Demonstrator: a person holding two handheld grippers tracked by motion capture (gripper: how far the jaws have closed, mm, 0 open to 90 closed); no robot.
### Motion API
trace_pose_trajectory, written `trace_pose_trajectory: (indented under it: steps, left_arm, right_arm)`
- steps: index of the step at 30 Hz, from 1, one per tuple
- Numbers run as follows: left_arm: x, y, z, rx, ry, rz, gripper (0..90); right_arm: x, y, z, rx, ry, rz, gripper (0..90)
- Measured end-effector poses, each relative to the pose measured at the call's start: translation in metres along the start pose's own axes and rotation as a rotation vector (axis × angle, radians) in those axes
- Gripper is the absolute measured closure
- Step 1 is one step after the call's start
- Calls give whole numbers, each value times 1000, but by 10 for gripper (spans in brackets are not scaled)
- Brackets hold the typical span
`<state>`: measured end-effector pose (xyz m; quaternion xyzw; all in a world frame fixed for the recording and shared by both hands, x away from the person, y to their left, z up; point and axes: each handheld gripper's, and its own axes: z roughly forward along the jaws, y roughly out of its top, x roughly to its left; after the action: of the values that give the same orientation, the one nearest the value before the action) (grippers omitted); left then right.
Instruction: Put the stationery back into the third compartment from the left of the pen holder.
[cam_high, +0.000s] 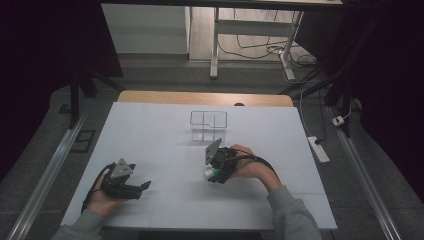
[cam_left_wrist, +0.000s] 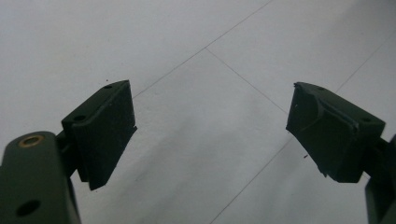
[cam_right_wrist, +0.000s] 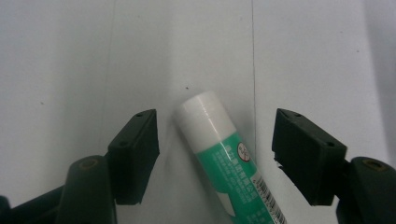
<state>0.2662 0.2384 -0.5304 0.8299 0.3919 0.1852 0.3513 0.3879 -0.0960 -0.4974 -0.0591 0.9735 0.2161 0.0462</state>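
A glue stick (cam_right_wrist: 224, 161) with a white cap and a green label lies flat on the white table. My right gripper (cam_right_wrist: 215, 156) is open and straddles it, one jaw on each side, neither pad touching the tube. In the high view the right gripper (cam_high: 218, 165) is near the middle of the table, pointing down, with the glue stick's (cam_high: 210, 172) white end showing at its left. My left gripper (cam_high: 145, 186) rests at the front left, held in a hand. Its jaws stand wide apart over bare table, so the left gripper (cam_left_wrist: 212, 135) is open with nothing between its pads.
A small clear wire-framed box (cam_high: 208, 124) stands on the white table (cam_high: 150, 130) beyond the right gripper. A wooden strip edges the table's far side. A power strip (cam_high: 318, 149) and cables lie on the floor at the right.
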Motion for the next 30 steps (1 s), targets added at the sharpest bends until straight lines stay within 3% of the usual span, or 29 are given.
trace_pose_trajectory:
  steps: [3, 7, 17, 26, 30]
  left_arm:
    - [0, 0, 0, 0, 0, 1, 151]
    - [0, 0, 0, 1, -1, 1, 150]
    - [-1, 0, -1, -11, 4, 7, 154]
    - [0, 0, -1, -10, 3, 7, 153]
    - [0, 0, -2, -12, 4, 7, 154]
  right_arm:
    - [-1, -1, 3, 11, -8, 11, 351]
    - [-1, -1, 6, 19, -11, -13, 405]
    - [-2, -4, 8, 13, -31, -43, 646]
    - [-1, -4, 7, 7, -33, -52, 654]
    - [-2, -5, 2, 6, -47, -33, 655]
